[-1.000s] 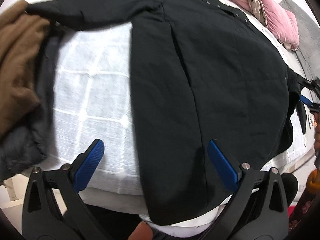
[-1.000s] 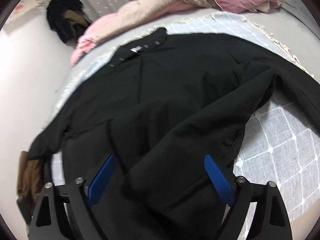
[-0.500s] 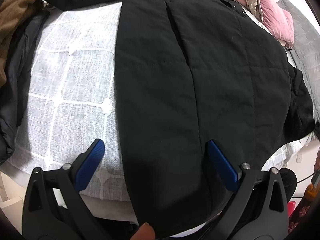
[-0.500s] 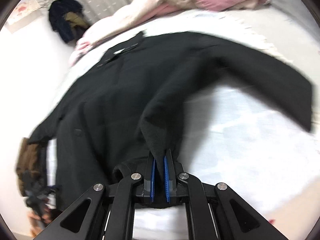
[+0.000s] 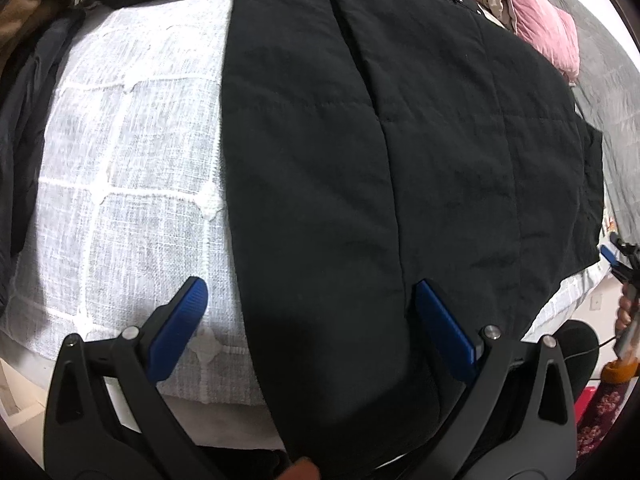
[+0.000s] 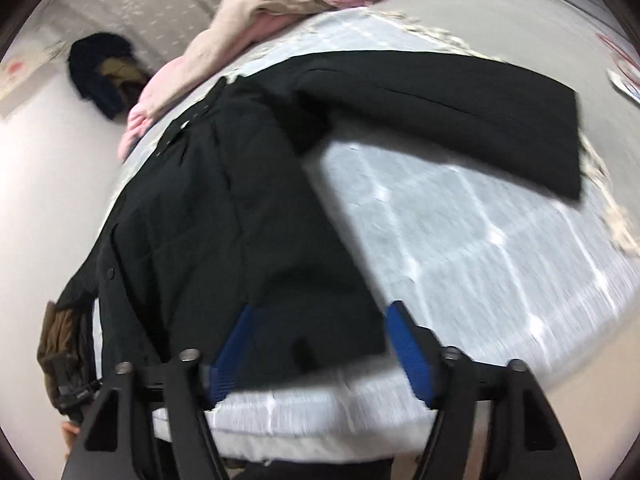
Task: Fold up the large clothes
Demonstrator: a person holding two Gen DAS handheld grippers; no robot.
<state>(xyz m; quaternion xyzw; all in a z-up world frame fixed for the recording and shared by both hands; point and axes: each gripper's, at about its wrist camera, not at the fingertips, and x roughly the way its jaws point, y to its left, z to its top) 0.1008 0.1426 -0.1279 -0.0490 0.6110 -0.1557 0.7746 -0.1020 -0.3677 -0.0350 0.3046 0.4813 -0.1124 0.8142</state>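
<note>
A large black quilted coat [image 5: 400,140] lies spread on the white checked bedspread [image 5: 128,160], hem hanging over the near edge. My left gripper [image 5: 312,320] is open, its blue fingers astride the hem's left part. In the right wrist view the coat [image 6: 224,220] lies with one sleeve [image 6: 460,108] stretched out to the right. My right gripper [image 6: 324,348] is open just above the coat's lower right corner, holding nothing. It also shows at the far right of the left wrist view [image 5: 618,258].
Pink and beige bedding [image 6: 304,4] is piled at the head of the bed. A brown garment and a dark one [image 5: 24,40] lie at the coat's left. A dark bundle [image 6: 100,76] sits by the wall. Bare bedspread [image 6: 480,232] lies below the sleeve.
My right gripper, shut on the coat's edge half a second ago, has let go and opened; the sleeve now lies flat to the right. My left gripper moved closer to the hem.
</note>
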